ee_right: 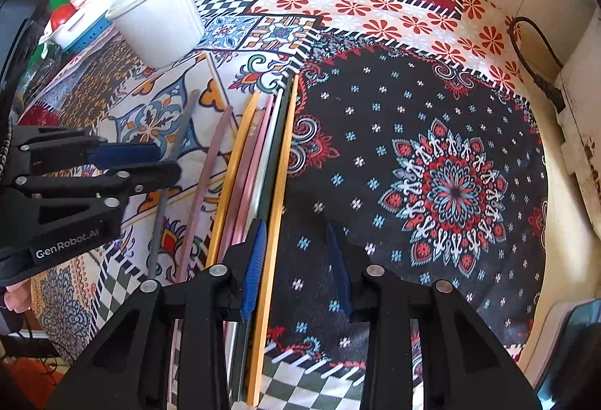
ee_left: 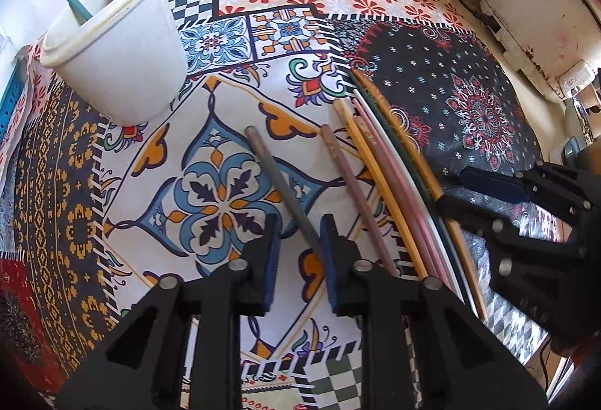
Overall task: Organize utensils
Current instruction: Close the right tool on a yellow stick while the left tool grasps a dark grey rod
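Two black hand-held grippers point steeply down at a tabletop [ee_left: 112,184] draped in a glossy patchwork-print cloth [ee_right: 432,154] of florals, checks and mandalas, where a loose row of slim, straight chopsticks [ee_left: 379,162] in yellow, pink, white and dark green lies side by side. In the left wrist view, the left hand-held gripper [ee_left: 300,259] has its ribbed blue pads narrowly apart astride a grey chopstick [ee_left: 278,180], which runs toward 11 o'clock; whether the pads press it cannot be told. A mauve chopstick [ee_left: 349,180] lies just beside it. The right wrist view shows the right hand-held gripper [ee_right: 296,267] with its jaws part-spread, a yellow chopstick [ee_right: 278,180] passing between them near the left pad, with no clear pinch. A round off-white plastic cup [ee_left: 116,45] stands at 10 o'clock, a teal stick leaning inside. Only the right view reveals the lettering "GenRobot.AI" on the left unit's body and a blue perforated basket [ee_right: 80,30] beyond the cup.
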Demonstrator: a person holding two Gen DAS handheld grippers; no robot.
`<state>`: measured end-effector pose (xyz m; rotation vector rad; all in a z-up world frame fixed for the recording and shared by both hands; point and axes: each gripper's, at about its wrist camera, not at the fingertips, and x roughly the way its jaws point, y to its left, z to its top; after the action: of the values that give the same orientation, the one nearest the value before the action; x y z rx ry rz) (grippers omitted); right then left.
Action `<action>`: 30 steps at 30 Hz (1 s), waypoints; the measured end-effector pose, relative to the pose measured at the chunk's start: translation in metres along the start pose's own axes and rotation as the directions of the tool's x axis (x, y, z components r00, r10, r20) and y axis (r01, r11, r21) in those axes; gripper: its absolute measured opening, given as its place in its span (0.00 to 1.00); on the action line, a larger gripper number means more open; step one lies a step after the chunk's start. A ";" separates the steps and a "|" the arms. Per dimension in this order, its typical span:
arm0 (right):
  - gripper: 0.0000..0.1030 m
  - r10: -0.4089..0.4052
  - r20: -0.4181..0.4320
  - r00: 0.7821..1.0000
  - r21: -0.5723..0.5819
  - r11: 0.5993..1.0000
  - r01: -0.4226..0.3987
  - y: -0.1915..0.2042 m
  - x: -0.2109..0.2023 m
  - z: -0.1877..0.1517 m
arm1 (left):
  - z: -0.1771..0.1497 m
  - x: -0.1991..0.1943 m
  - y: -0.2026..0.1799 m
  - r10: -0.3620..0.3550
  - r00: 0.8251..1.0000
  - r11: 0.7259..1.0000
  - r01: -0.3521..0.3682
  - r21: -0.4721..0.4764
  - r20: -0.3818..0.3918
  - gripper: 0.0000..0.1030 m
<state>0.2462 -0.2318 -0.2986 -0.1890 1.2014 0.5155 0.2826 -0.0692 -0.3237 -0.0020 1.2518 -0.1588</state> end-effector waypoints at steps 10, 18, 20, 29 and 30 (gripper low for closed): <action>0.09 -0.001 -0.034 0.999 0.021 1.000 0.001 -0.021 -0.002 0.004 | -0.010 -0.005 0.010 -0.066 0.998 0.998 0.066 -0.012 -0.014 0.13; 0.10 0.008 -0.018 1.000 0.033 0.999 -0.008 -0.017 0.007 0.025 | -0.007 -0.002 -0.001 -0.093 0.996 0.996 0.093 -0.008 -0.009 0.13; 0.10 0.008 -0.008 1.000 0.028 1.000 -0.008 -0.014 0.012 0.031 | -0.003 -0.001 -0.004 -0.090 0.996 0.996 0.090 -0.003 -0.017 0.13; 0.05 0.025 0.021 0.999 0.059 0.998 -0.027 -0.016 0.016 0.040 | 0.006 0.004 -0.007 -0.096 0.995 0.995 0.096 -0.011 -0.027 0.06; 0.05 0.037 0.018 0.999 0.073 0.997 -0.038 -0.018 0.016 0.041 | 0.007 0.004 -0.006 -0.101 0.994 0.995 0.100 -0.021 -0.033 0.05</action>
<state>0.2934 -0.2263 -0.3012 -0.0996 1.2079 0.5044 0.2903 -0.0759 -0.3248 -0.0793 1.2880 -0.2348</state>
